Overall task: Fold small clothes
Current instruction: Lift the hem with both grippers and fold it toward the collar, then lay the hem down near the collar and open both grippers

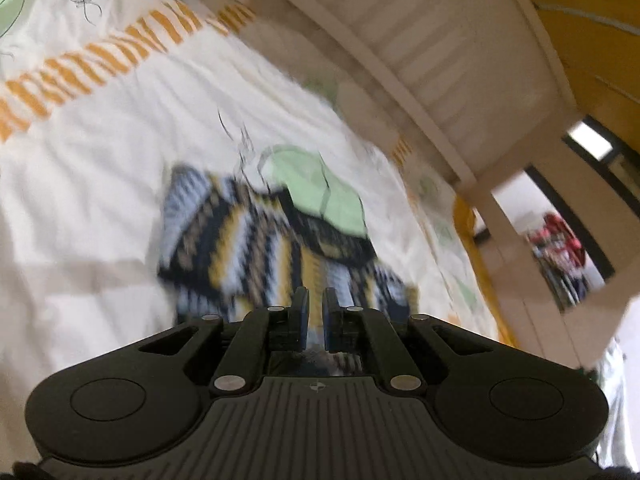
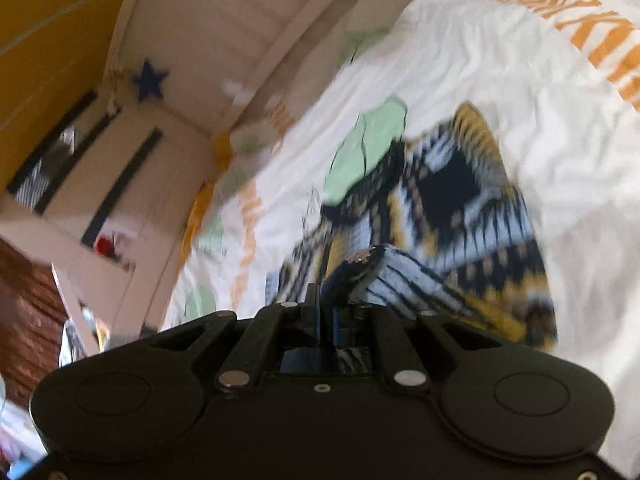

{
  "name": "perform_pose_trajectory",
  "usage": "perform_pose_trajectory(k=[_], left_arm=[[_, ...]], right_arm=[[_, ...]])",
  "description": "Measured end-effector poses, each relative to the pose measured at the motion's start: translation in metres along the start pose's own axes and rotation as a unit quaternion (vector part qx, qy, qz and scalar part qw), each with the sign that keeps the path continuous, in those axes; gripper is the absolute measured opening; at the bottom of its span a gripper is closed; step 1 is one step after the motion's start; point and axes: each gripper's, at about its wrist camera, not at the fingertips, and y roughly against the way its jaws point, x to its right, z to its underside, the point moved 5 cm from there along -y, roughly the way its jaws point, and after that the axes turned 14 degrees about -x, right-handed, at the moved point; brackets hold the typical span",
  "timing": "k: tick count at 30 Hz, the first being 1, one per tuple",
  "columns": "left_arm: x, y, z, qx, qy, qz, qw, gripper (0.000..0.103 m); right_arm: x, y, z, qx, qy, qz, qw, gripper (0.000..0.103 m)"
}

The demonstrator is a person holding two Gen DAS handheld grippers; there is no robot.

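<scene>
A small knitted garment (image 1: 256, 240) with a navy, yellow, tan and pale blue zigzag pattern lies on the white bedsheet (image 1: 100, 160). My left gripper (image 1: 314, 300) hovers over its near edge, jaws nearly together with a narrow gap and nothing seen between them. In the right wrist view the same garment (image 2: 452, 208) lies ahead. My right gripper (image 2: 326, 300) is shut on a raised fold of the garment's near edge (image 2: 360, 264), lifted off the sheet. Both views are motion-blurred.
The sheet has green leaf prints (image 1: 316, 188) and an orange patterned band (image 1: 100, 68). A white slatted bed frame (image 1: 420, 40) runs along the far side. A blue star (image 2: 150, 80) marks the frame in the right view. Yellow walls lie beyond.
</scene>
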Motion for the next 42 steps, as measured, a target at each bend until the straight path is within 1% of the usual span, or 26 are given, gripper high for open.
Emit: perform_pose_trajectory(k=[4,8,9,10,11,12,13,14,15,16,17,20,24,26,29,30,31,32,33,34,35,37,38,39,40,42], left_arm=[[-0.022,-0.024,-0.033,0.012,0.022,-0.022,0.9994,0.007],[-0.029,-0.035,-0.041,0.002,0.005,-0.049,0.9988,0.008],[-0.028,-0.036,-0.038,-0.004,-0.006,-0.054,0.9985,0.010],[-0.026,-0.038,-0.036,-0.010,-0.020,-0.061,0.9979,0.020],[-0.025,-0.039,-0.032,-0.016,-0.036,-0.071,0.9967,0.033],[-0.023,-0.038,-0.026,-0.024,-0.054,-0.080,0.9951,0.038],[-0.018,-0.039,-0.019,-0.034,-0.077,-0.091,0.9923,0.042],[-0.016,-0.040,-0.014,-0.042,-0.099,-0.099,0.9893,0.043],[-0.011,-0.042,-0.007,-0.053,-0.125,-0.110,0.9846,0.043],[-0.006,-0.044,0.002,-0.068,-0.155,-0.125,0.9777,0.047],[-0.005,-0.047,0.008,-0.081,-0.177,-0.138,0.9712,0.049],[0.001,-0.055,0.029,-0.111,-0.248,-0.184,0.9445,0.049],[-0.001,-0.066,0.043,-0.130,-0.315,-0.243,0.9083,0.049],[-0.002,-0.076,0.045,-0.147,-0.340,-0.260,0.8918,0.049],[0.001,-0.094,0.046,-0.163,-0.372,-0.269,0.8734,0.049],[0.004,-0.098,0.045,-0.159,-0.384,-0.268,0.8690,0.049],[0.010,-0.101,0.042,-0.145,-0.397,-0.264,0.8670,0.049],[0.015,-0.101,0.040,-0.132,-0.404,-0.257,0.8681,0.049],[0.020,-0.100,0.035,-0.117,-0.404,-0.247,0.8730,0.049],[0.023,-0.099,0.026,-0.099,-0.394,-0.234,0.8834,0.049],[0.023,-0.097,0.015,-0.081,-0.370,-0.219,0.8991,0.049],[0.016,-0.092,-0.009,-0.050,-0.299,-0.194,0.9328,0.049],[0.008,-0.089,-0.020,-0.039,-0.261,-0.182,0.9472,0.049],[-0.001,-0.087,-0.028,-0.034,-0.227,-0.171,0.9582,0.049],[-0.009,-0.085,-0.032,-0.032,-0.203,-0.165,0.9645,0.050],[-0.024,-0.081,-0.033,-0.034,-0.176,-0.160,0.9706,0.050]], right_arm=[[0.024,-0.034,-0.032,0.011,-0.022,0.007,1.000,0.014],[0.048,-0.062,-0.053,0.017,-0.046,0.018,0.999,0.016],[0.054,-0.068,-0.056,0.017,-0.051,0.027,0.998,0.019],[0.059,-0.071,-0.058,0.017,-0.055,0.040,0.998,0.020],[0.065,-0.073,-0.058,0.018,-0.059,0.050,0.997,0.023],[0.069,-0.072,-0.057,0.018,-0.065,0.052,0.996,0.028],[0.073,-0.069,-0.056,0.020,-0.069,0.049,0.996,0.043],[0.075,-0.065,-0.054,0.024,-0.072,0.047,0.996,0.056],[0.075,-0.060,-0.051,0.029,-0.072,0.047,0.996,0.060],[0.075,-0.056,-0.051,0.033,-0.068,0.049,0.996,0.062],[0.073,-0.052,-0.050,0.035,-0.061,0.053,0.996,0.062],[0.063,-0.039,-0.050,0.049,-0.038,0.061,0.996,0.062],[0.050,-0.036,-0.051,0.049,-0.019,0.058,0.997,0.062],[0.046,-0.036,-0.048,0.045,-0.008,0.063,0.997,0.064],[0.045,-0.038,-0.045,0.043,0.003,0.068,0.997,0.066],[0.046,-0.040,-0.044,0.043,0.003,0.068,0.997,0.066],[0.047,-0.040,-0.043,0.043,0.001,0.065,0.997,0.066],[0.049,-0.041,-0.043,0.044,-0.002,0.062,0.997,0.066],[0.051,-0.041,-0.044,0.046,-0.003,0.060,0.997,0.066],[0.052,-0.040,-0.043,0.048,-0.003,0.060,0.997,0.066],[0.054,-0.039,-0.043,0.051,-0.001,0.062,0.997,0.066],[0.056,-0.037,-0.045,0.056,0.005,0.075,0.996,0.066],[0.057,-0.035,-0.046,0.059,0.009,0.083,0.995,0.066],[0.058,-0.034,-0.047,0.062,0.012,0.091,0.994,0.066],[0.059,-0.033,-0.047,0.063,0.015,0.094,0.993,0.066],[0.059,-0.030,-0.049,0.067,0.021,0.101,0.992,0.068]])
